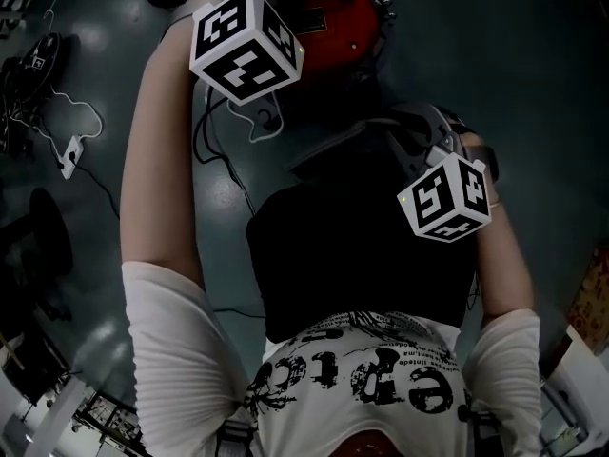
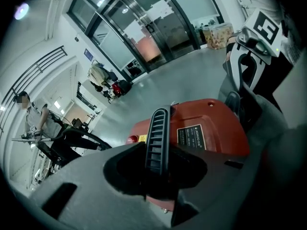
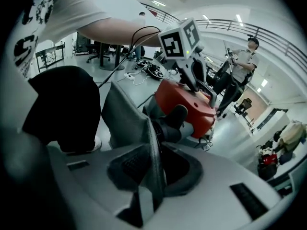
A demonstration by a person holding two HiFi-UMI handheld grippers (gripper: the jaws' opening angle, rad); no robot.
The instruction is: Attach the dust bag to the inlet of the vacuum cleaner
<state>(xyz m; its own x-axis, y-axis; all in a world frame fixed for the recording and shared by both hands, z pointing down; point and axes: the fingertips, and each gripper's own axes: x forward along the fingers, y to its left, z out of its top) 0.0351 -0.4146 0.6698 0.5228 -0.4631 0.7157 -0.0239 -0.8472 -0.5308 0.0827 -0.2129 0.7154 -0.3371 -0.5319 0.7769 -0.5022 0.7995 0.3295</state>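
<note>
The red vacuum cleaner (image 1: 333, 8) lies on the floor at the top of the head view. Its black ribbed handle (image 2: 158, 138) stands upright between the jaws of my left gripper (image 2: 157, 178), which is shut on it. The dark grey dust bag (image 1: 362, 246) hangs between my arms. My right gripper (image 3: 151, 176) is shut on a fold of the dust bag's fabric (image 3: 129, 119), close to the vacuum's grey inlet (image 3: 175, 128) on the red body (image 3: 184, 102). In the head view only the marker cubes show, left (image 1: 245, 44) and right (image 1: 445, 196); the fingertips are hidden.
Cables and a white power strip (image 1: 68, 155) lie on the grey floor at the left. A second person (image 3: 240, 66) stands beyond the vacuum, and glass doors (image 2: 144, 28) close the far end. Chairs and bags (image 2: 108, 80) stand along the wall.
</note>
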